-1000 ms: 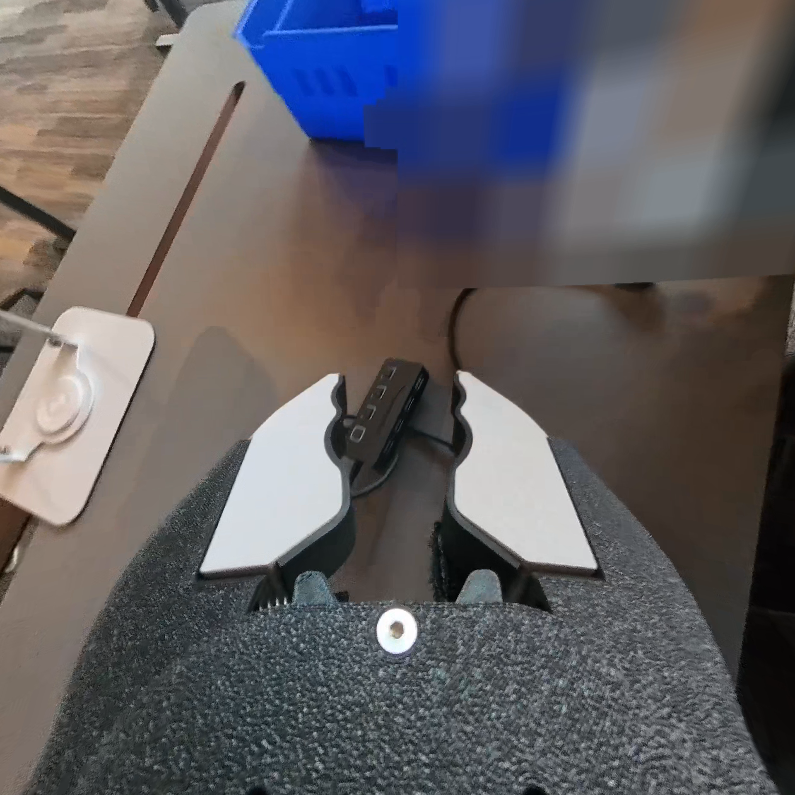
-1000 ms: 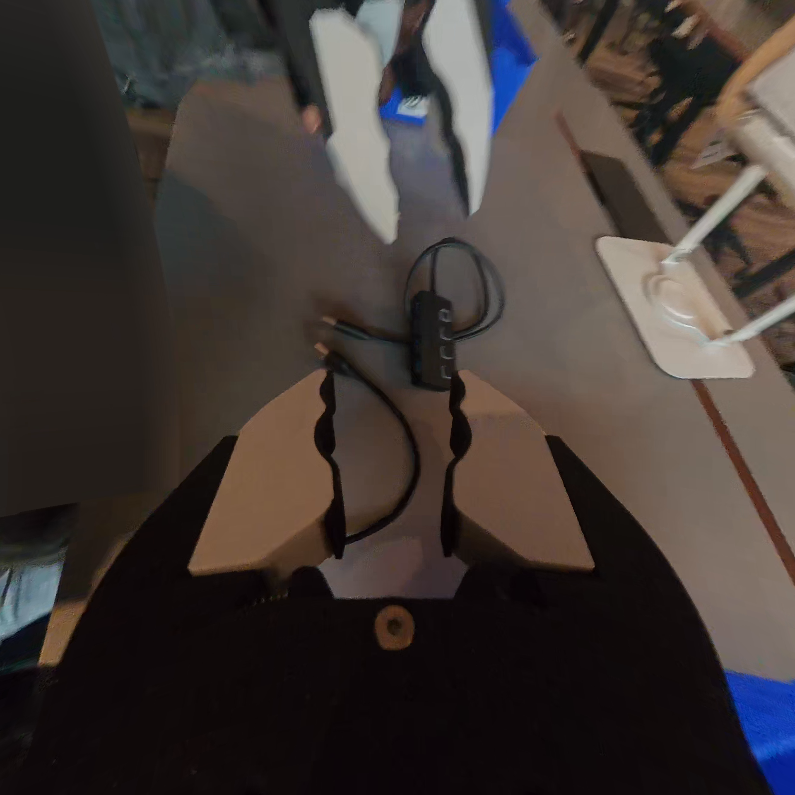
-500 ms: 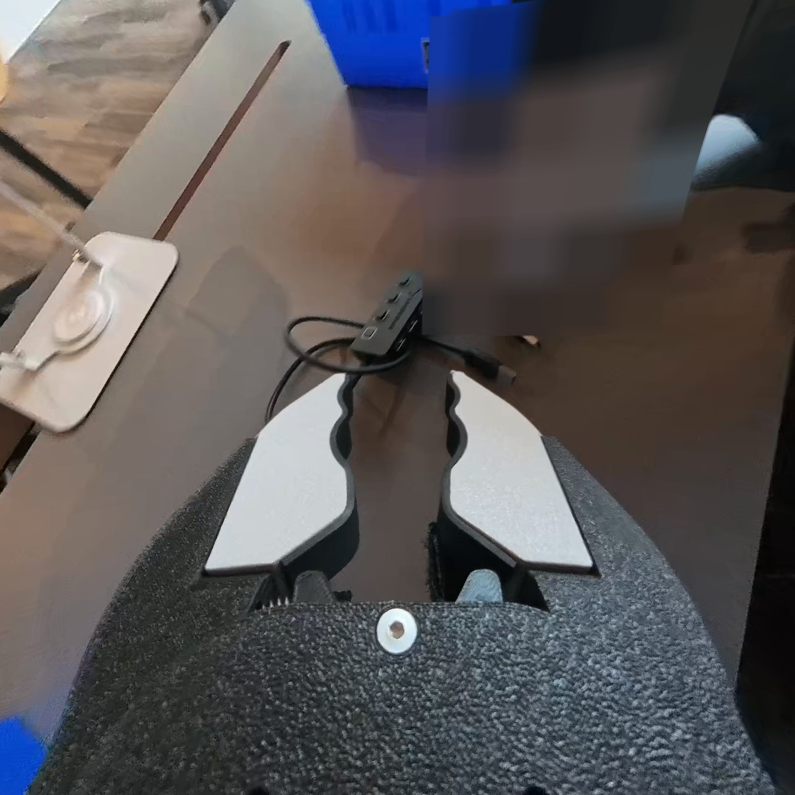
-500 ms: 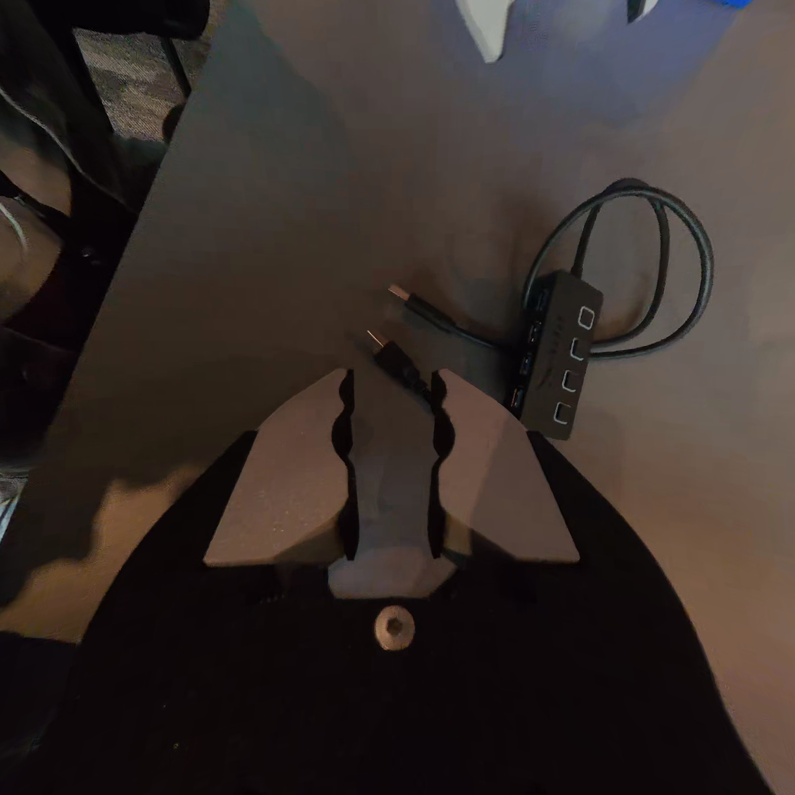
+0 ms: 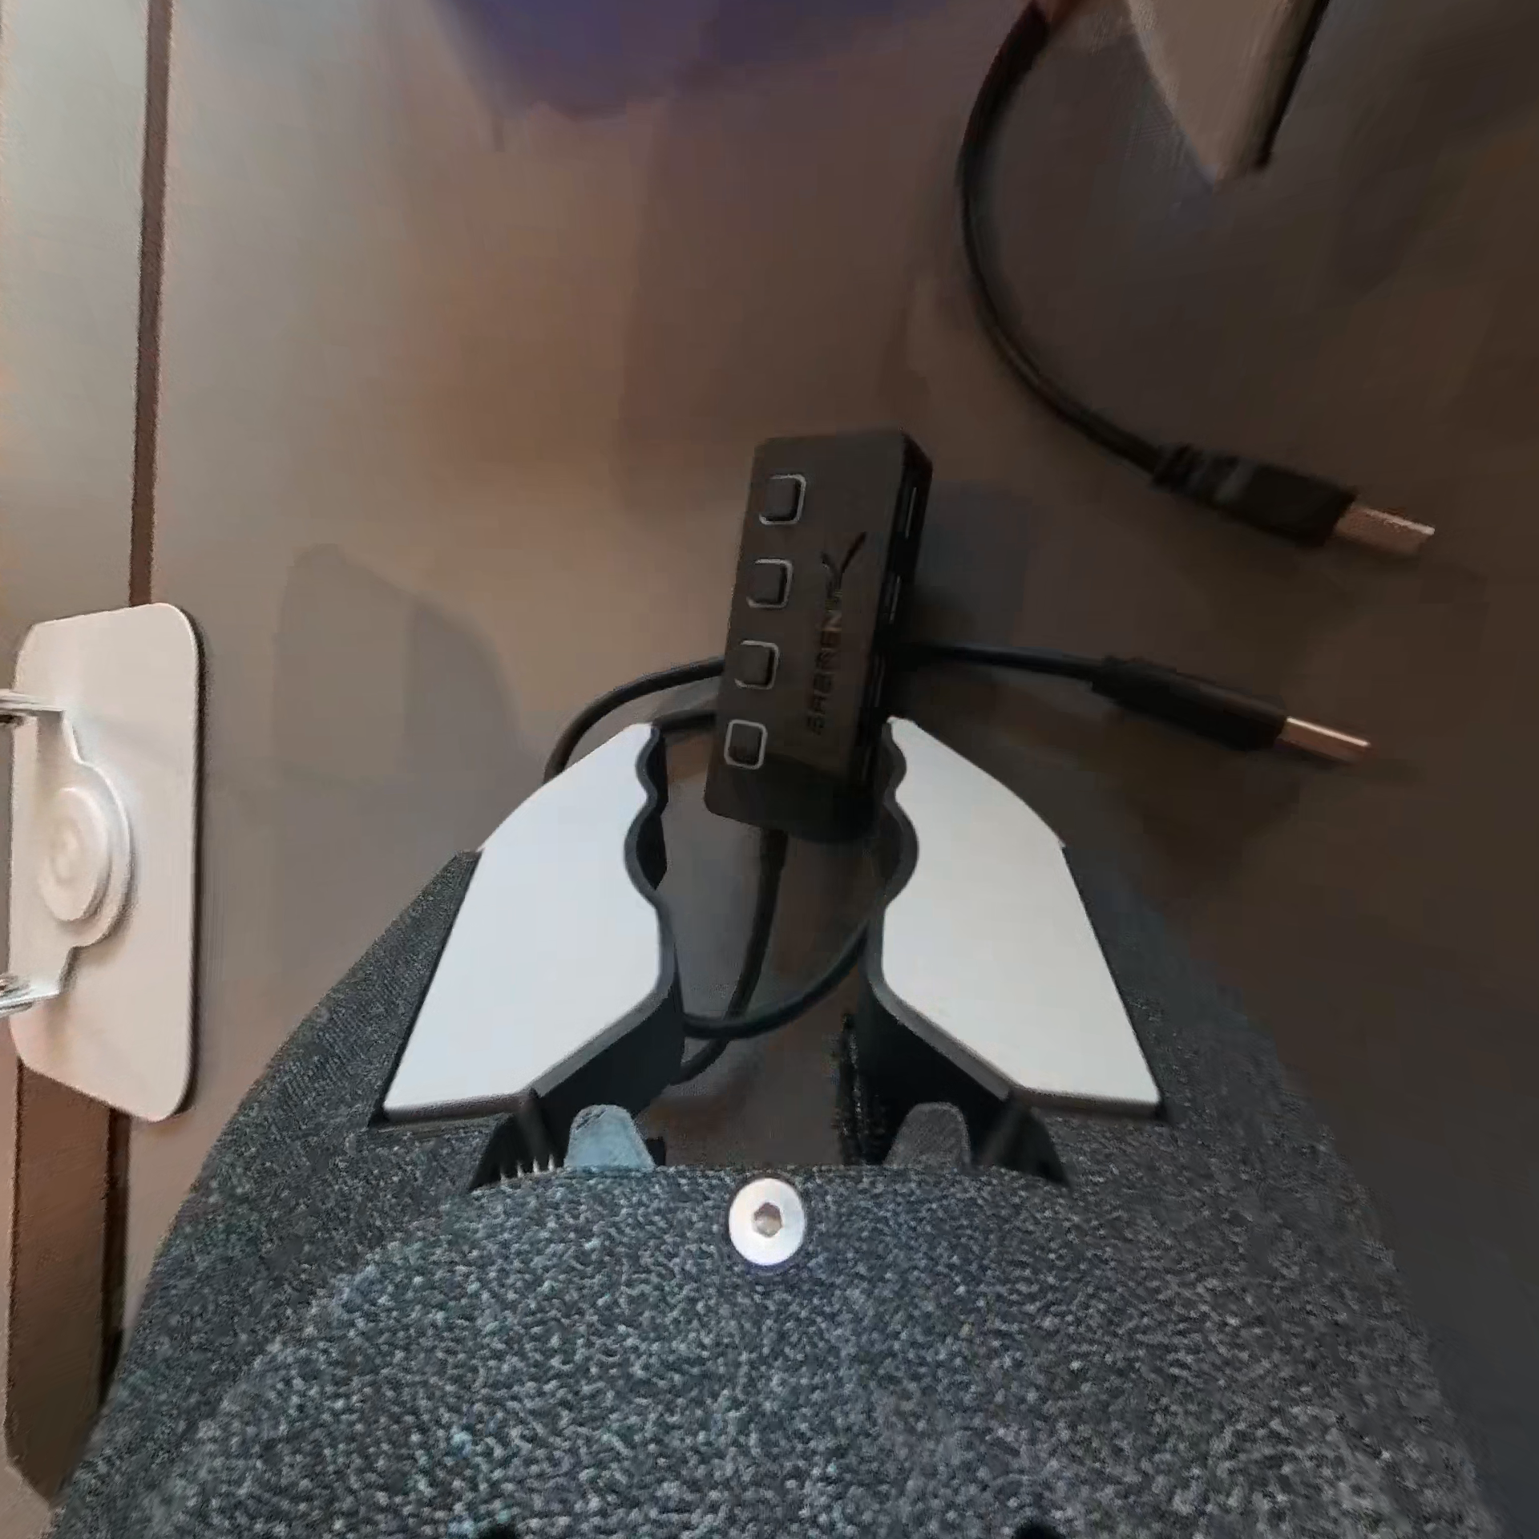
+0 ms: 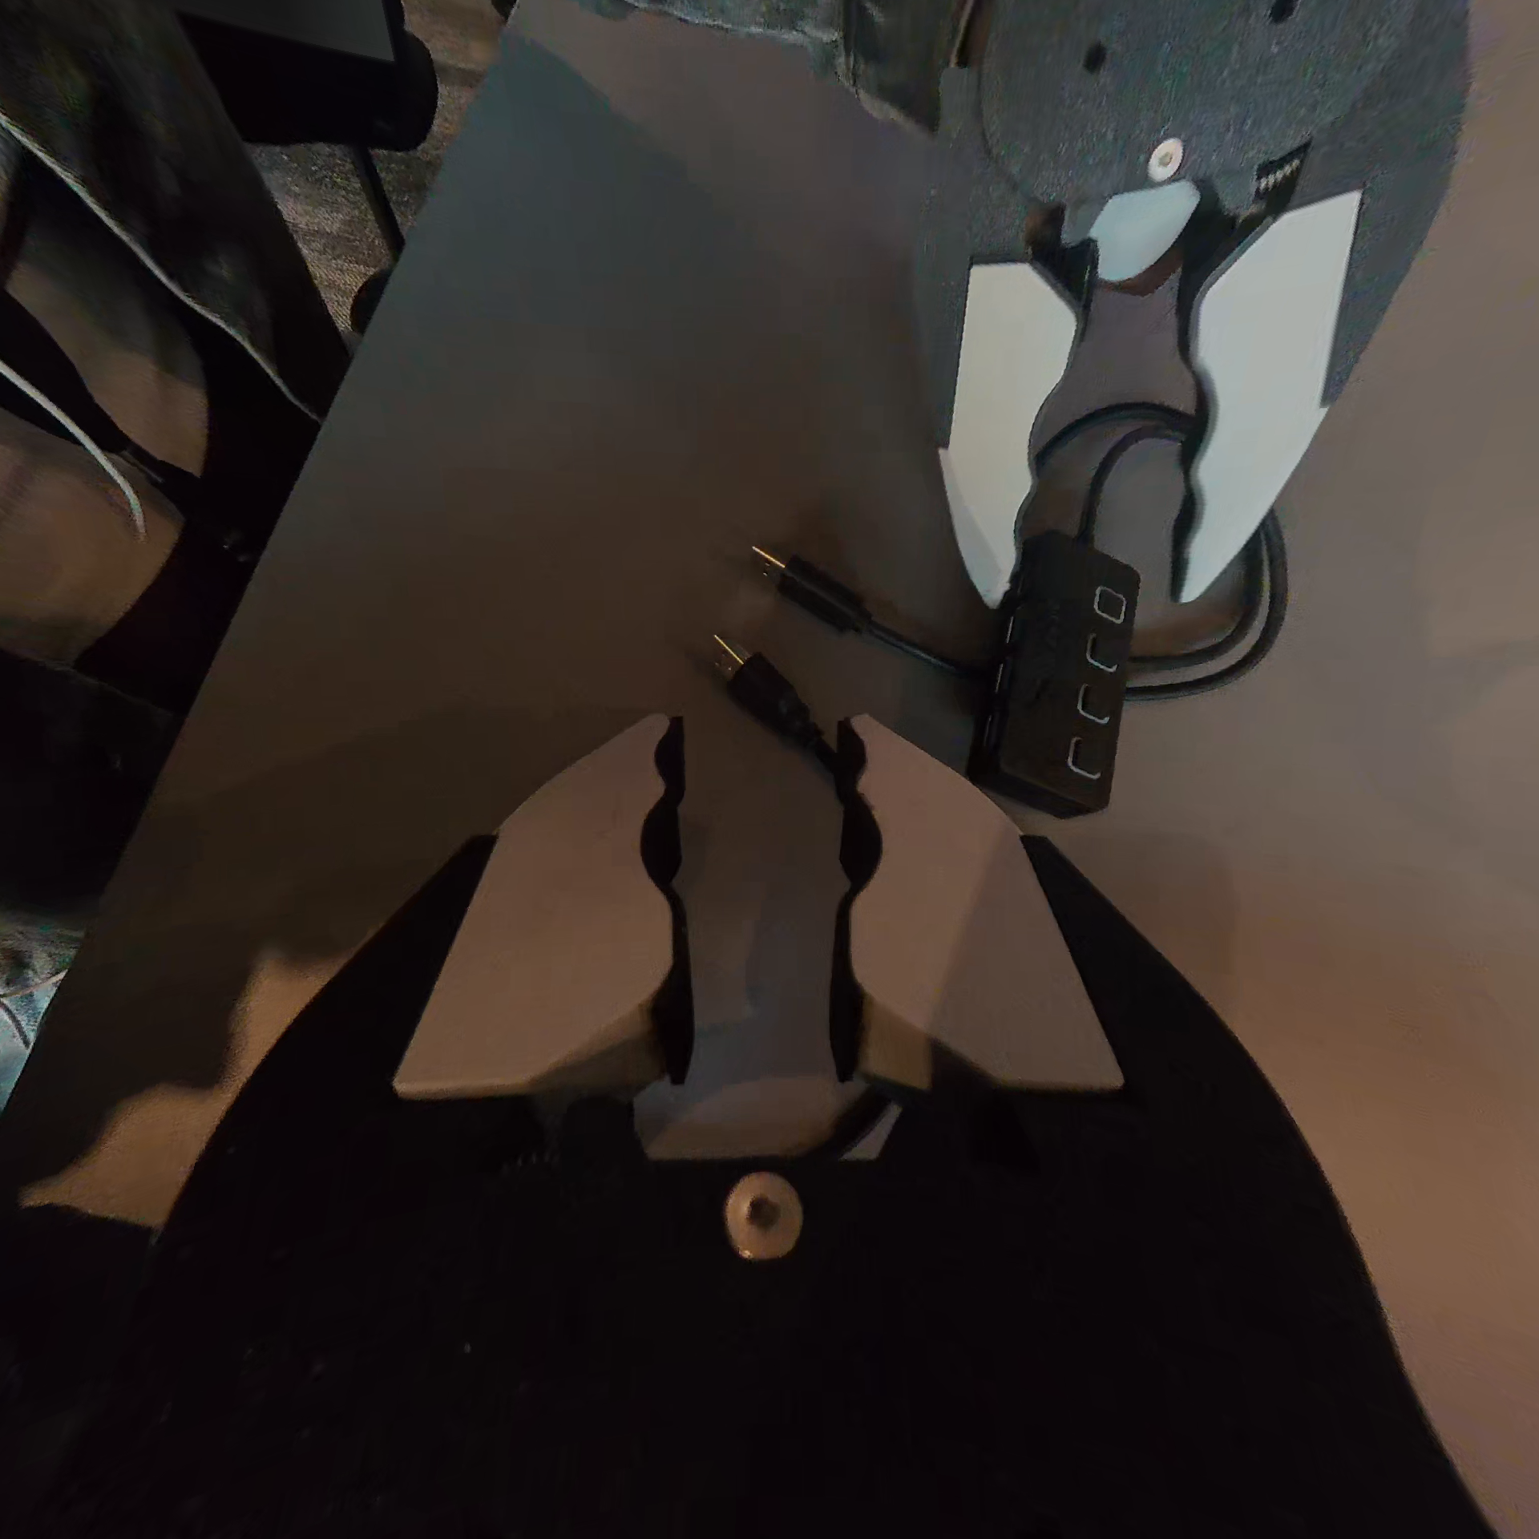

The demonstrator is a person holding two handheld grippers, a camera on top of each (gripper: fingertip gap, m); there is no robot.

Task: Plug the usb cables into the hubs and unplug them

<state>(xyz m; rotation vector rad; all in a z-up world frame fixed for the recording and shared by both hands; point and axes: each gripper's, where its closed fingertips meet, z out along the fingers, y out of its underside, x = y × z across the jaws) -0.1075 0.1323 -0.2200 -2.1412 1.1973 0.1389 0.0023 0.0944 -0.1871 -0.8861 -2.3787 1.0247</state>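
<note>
My left gripper [image 5: 774, 741] has its white-faced fingers apart, straddling the near end of the black rectangular USB hub [image 5: 820, 633] with four square buttons. The hub lies on the dark brown table [image 5: 416, 333], well in from the long slot along one edge. I cannot tell whether the fingers touch its sides. The hub's own thin black cord [image 5: 749, 941] loops beneath it and back between my fingers, ending in a slim black plug with a metal tip [image 5: 1232, 720] just beside the hub, unplugged. A second, thicker black USB cable [image 5: 1241, 495] lies near it, its plug also free.

My right gripper [image 6: 759, 733] is spread as well, gripping nothing, with that thicker plug just ahead of its tips. A white rounded-rectangle stand base [image 5: 108, 866] sits by the slot.
</note>
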